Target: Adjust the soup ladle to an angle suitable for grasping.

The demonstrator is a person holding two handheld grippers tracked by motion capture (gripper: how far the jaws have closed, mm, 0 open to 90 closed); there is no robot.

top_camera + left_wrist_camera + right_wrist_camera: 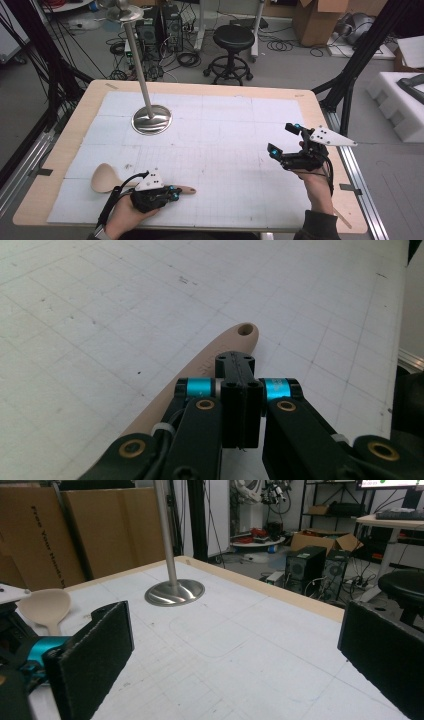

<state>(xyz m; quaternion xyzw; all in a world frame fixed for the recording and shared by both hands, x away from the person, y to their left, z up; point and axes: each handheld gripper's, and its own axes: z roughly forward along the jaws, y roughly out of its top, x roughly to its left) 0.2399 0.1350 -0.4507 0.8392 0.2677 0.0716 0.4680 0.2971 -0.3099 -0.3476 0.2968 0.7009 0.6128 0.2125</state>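
Left gripper [172, 192] low at the near left of the counter [60, 150], jaws closed flat together right over the handle of a beige spoon [105, 178]; can't tell whether they pinch it. Spoon lies on the white grid mat [225, 125], bowl pointing left, handle end with hole [245, 330] poking past the jaws. Right gripper [285, 139] held up at the right side, jaws wide apart, holding nothing. Steel stand [151, 119] with upright pole at the far left of the mat, well apart from both
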